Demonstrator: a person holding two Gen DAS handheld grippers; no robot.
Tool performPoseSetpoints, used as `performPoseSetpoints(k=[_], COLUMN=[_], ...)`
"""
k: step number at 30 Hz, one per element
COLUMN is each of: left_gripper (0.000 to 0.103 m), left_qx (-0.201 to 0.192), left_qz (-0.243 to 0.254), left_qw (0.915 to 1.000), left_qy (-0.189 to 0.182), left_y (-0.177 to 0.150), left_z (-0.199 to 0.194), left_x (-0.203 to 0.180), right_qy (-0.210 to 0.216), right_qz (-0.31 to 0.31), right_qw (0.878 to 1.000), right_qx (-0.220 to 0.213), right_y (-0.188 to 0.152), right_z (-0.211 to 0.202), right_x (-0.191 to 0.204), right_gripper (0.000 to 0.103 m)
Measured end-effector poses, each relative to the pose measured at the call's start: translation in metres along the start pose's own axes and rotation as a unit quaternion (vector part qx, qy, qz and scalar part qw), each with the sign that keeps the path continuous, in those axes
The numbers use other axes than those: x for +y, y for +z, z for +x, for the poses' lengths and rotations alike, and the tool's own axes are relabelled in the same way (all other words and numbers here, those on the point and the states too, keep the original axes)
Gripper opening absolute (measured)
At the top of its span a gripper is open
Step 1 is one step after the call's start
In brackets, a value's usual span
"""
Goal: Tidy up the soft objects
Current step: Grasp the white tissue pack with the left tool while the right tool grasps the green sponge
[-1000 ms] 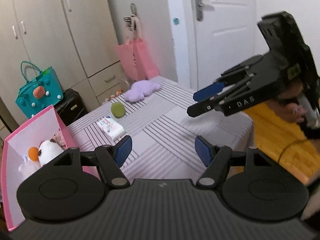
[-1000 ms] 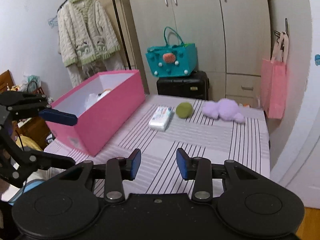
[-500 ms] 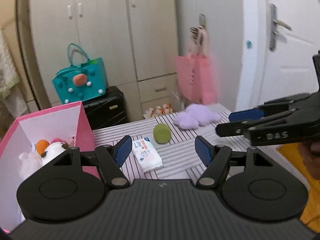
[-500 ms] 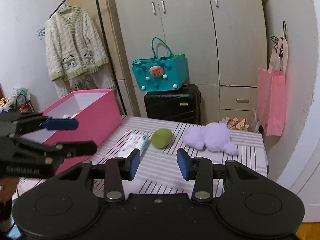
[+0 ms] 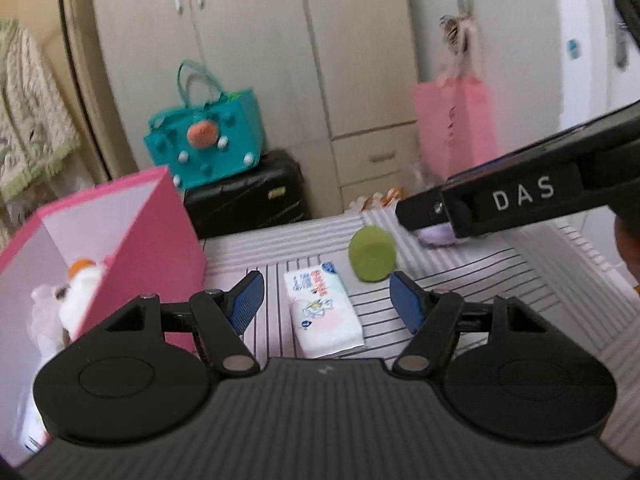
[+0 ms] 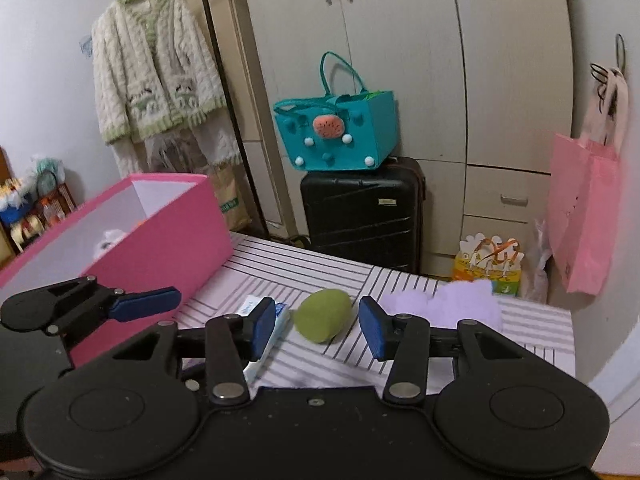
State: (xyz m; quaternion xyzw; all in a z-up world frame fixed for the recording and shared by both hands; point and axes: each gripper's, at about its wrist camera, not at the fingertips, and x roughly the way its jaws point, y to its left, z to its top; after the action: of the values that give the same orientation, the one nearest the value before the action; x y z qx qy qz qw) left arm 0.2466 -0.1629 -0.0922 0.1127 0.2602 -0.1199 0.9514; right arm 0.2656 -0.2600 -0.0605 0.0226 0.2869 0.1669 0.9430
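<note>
both wrist views, compared over the preceding second. the left gripper (image 5: 326, 300) and right gripper (image 6: 317, 330), each released and empty, have descended and closed in on the striped table (image 5: 500, 276). the tissue pack (image 5: 326, 312) now sits between the left jaws at 12 o'clock, and the green ball (image 6: 323, 316) between the right jaws at 12 o'clock, neither visibly touched. the purple plush (image 6: 460, 306) lies at 1 o'clock of the ball; the pink box (image 6: 168, 240), already holding toys, stands at 10 o'clock. judged meaning: a two-handed pick-up is imminent, boxing to follow.
</note>
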Motion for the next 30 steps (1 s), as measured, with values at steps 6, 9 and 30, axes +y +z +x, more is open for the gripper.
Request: performPoseSetpoints(k=[6,9,30], left_gripper=[0.069,0.069,0.054], left_qx=[0.017,0.034,0.057], left_qz=[-0.026,-0.045,-0.078], left_qw=[0.9988,0.9979,0.9953], left_qy=[0.037,0.032,0.008], left_y=[0.003,0.003,-0.013], left_z=[0.021,0.030,0.056], left_x=[0.006,0.009,0.011], right_qy=[0.037,0.032,0.027], right_qz=[0.015,0.015,0.042], right_qw=[0.998,0.998,0.994], right_qx=[0.044,0.051,0.101], right_y=[0.012,0.015,0.004], right_z=[0.035,0.048,0.092], right_x=[-0.010,-0.011,-0.019], right_gripper=[0.052,0.052,0.051])
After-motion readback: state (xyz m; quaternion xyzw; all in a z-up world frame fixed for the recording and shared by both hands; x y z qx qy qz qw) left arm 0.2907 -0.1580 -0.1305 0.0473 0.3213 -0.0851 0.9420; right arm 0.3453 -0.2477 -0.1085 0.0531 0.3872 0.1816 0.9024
